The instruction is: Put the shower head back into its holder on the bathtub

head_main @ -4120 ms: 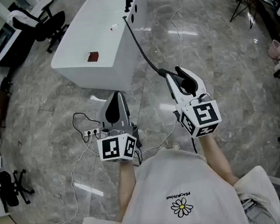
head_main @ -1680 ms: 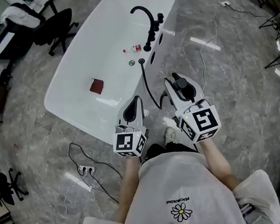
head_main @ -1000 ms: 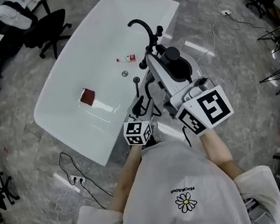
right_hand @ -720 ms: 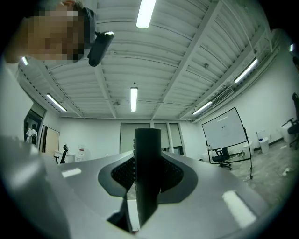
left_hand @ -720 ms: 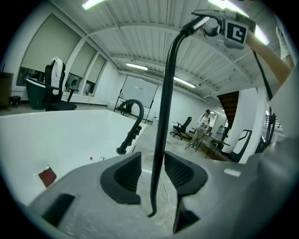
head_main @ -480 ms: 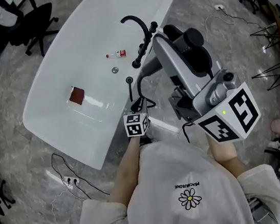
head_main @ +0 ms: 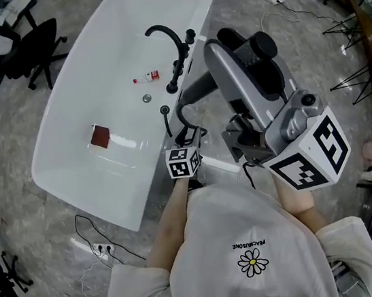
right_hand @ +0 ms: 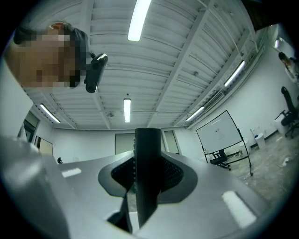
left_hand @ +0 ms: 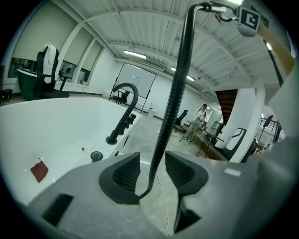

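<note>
Right gripper (right_hand: 148, 179) was clenched on the black handle of the shower head (right_hand: 147, 149), with the pads pressed to both its sides. It was tipped up toward the ceiling, presumably to lift slack out of the hose (left_hand: 174, 93). Left gripper (left_hand: 153, 170) sat low by the bathtub (head_main: 87, 83) rim. Its jaws had just been opening and stood released, with the hose running up between the pads and neither pressing it. I judged it was serving as a loose guide, so the hose would feed without kinking. The shower head hung in the air on the faucet (head_main: 175, 50) side of the tub, not yet seated. I could not pick out which rim fitting was the holder.
</note>
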### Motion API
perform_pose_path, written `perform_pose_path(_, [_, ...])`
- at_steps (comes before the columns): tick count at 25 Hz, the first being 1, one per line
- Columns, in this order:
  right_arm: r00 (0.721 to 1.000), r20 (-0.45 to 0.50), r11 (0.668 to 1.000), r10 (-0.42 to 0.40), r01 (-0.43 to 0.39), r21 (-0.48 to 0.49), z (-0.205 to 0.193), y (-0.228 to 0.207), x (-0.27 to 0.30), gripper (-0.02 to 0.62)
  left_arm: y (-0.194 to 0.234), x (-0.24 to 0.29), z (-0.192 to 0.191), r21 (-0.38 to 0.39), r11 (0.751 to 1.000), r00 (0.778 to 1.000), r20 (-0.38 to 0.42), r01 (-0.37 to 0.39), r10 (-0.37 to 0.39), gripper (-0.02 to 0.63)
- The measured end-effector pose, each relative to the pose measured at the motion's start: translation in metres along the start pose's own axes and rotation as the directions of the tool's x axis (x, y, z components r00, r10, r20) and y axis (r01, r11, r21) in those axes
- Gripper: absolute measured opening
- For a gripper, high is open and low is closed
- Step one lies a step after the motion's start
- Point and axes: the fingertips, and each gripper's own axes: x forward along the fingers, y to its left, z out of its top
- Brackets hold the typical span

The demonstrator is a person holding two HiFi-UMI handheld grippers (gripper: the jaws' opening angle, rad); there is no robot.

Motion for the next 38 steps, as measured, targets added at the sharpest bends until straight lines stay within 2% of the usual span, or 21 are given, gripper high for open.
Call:
perform_pose_path(3, [1.0, 0.014, 1.0, -0.003, 0.003, 0.017, 0.007, -0.002, -0.003, 0.112, 0.006, 0.003, -0.012, 0.013, 1.0, 0.998, -0.047, -0.028, 0.029, 0.158])
perform_pose_path(5, [1.0, 0.012, 1.0, -0.025, 0.025, -0.014, 0.013, -0.009, -0.011, 0.112, 0.008, 0.004, -0.02, 0.019, 0.997, 0.995, -0.073, -0.068, 0.069, 0.063])
perform_pose_path(9, [0.997, 0.015, 0.996, -0.071, 0.072, -0.045, 0.017, -0.022, -0.022, 0.112, 0.02, -0.001, -0.017, 0.018, 0.991, 0.988, -0.074, -0.131, 0.132, 0.061])
perform_pose_path(11, [0.996, 0.042, 0.997, -0.075, 0.076, -0.032, 0.024, -0.024, -0.028, 0.112, 0.029, -0.007, 0.0, 0.031, 0.987, 0.987, -0.035, -0.156, 0.157, 0.061])
perform_pose_path(14, [0.992, 0.102, 0.996, -0.078, 0.083, -0.041, 0.044, -0.024, -0.032, 0.112, 0.044, -0.016, 0.041, 0.117, 0.978, 0.985, 0.027, -0.171, 0.169, 0.061])
perform_pose_path(18, [0.98, 0.185, 0.992, -0.078, 0.094, -0.079, 0.079, -0.019, -0.044, 0.11, 0.065, -0.037, 0.116, 0.212, 0.947, 0.966, 0.141, -0.243, 0.216, 0.061])
perform_pose_path(21, [0.963, 0.253, 0.98, -0.092, 0.132, -0.147, 0.105, -0.01, -0.058, 0.11, 0.073, -0.063, 0.185, 0.26, 0.916, 0.935, 0.261, -0.307, 0.239, 0.061])
perform_pose_path(24, [0.945, 0.313, 0.972, -0.097, 0.158, -0.176, 0.119, -0.002, -0.072, 0.111, 0.074, -0.096, 0.255, 0.287, 0.886, 0.888, 0.393, -0.365, 0.238, 0.061])
perform_pose_path(26, [0.933, 0.348, 0.975, -0.095, 0.157, -0.154, 0.124, -0.001, -0.086, 0.112, 0.061, -0.121, 0.299, 0.311, 0.865, 0.849, 0.484, -0.393, 0.212, 0.061])
perform_pose_path(29, [0.918, 0.381, 0.976, -0.111, 0.173, -0.133, 0.135, -0.002, -0.103, 0.11, 0.019, -0.157, 0.365, 0.373, 0.831, 0.79, 0.601, -0.413, 0.123, 0.061])
perform_pose_path(33, [0.909, 0.4, 0.977, -0.118, 0.179, -0.118, 0.136, 0.0, -0.116, 0.11, -0.041, -0.182, 0.424, 0.45, 0.795, 0.734, 0.679, -0.407, -0.009, 0.061])
perform_pose_path(38, [0.897, 0.419, 0.966, -0.141, 0.217, -0.139, 0.137, 0.001, -0.126, 0.11, -0.093, -0.187, 0.447, 0.513, 0.774, 0.701, 0.701, -0.371, -0.129, 0.061])
